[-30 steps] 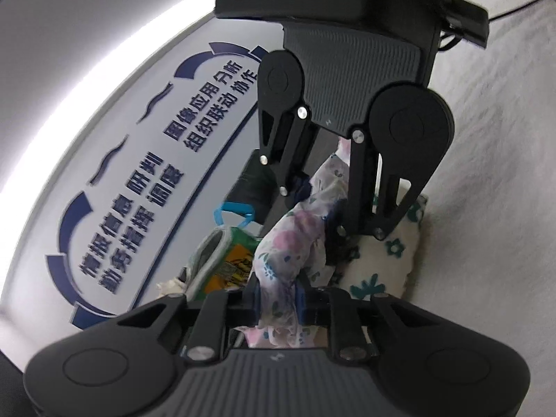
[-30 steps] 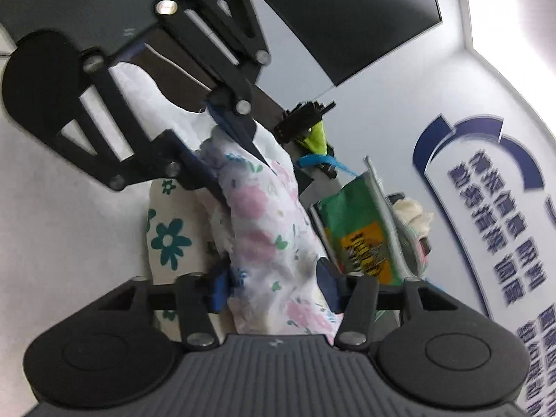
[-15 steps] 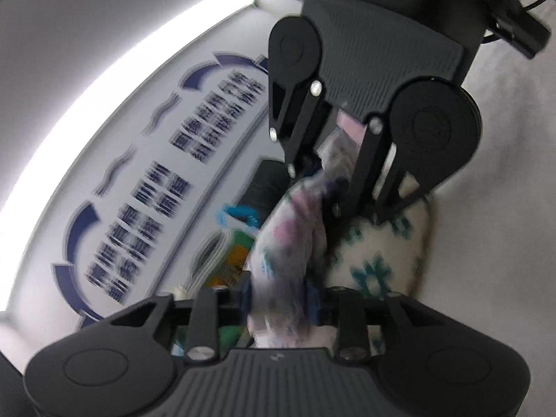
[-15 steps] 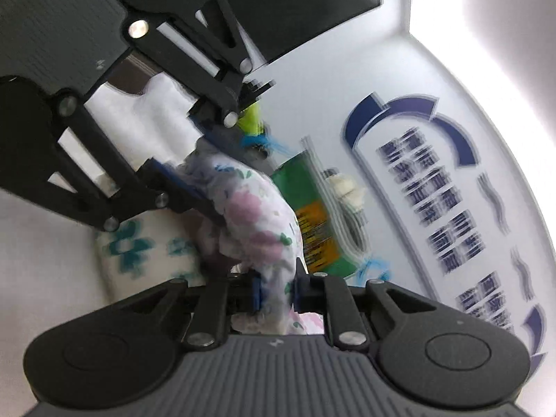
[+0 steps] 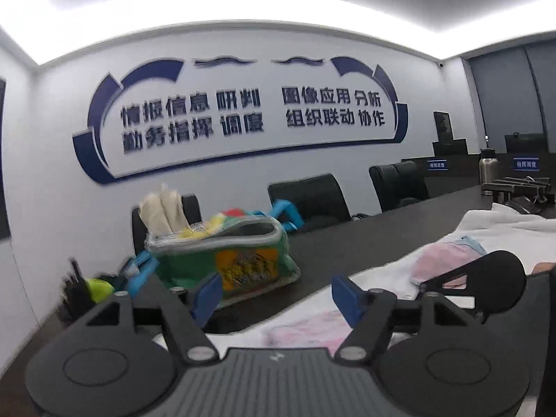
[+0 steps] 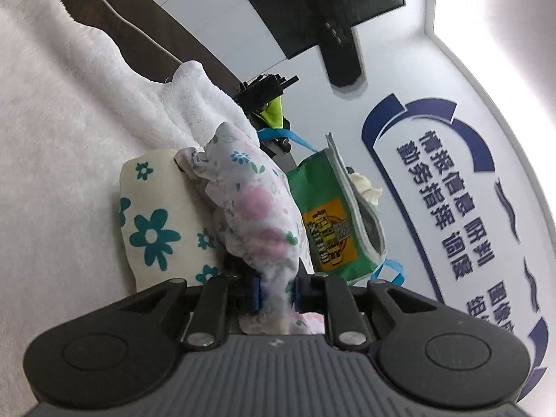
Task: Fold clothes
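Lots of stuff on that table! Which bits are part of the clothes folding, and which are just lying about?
Part of the job:
- pink-flowered garment, pinched in the right claw
- teal-flowered cloth beside it
- left claw, open and empty
- white towel underneath

Just lying about:
- green bag with blue handles
- black office chairs
- steel flask
- wall lettering

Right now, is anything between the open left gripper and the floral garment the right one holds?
Nothing visible. The left gripper hangs open above pink floral cloth on the white towel. The green bag sits behind on the table, off that path. The right gripper pinches the floral garment.
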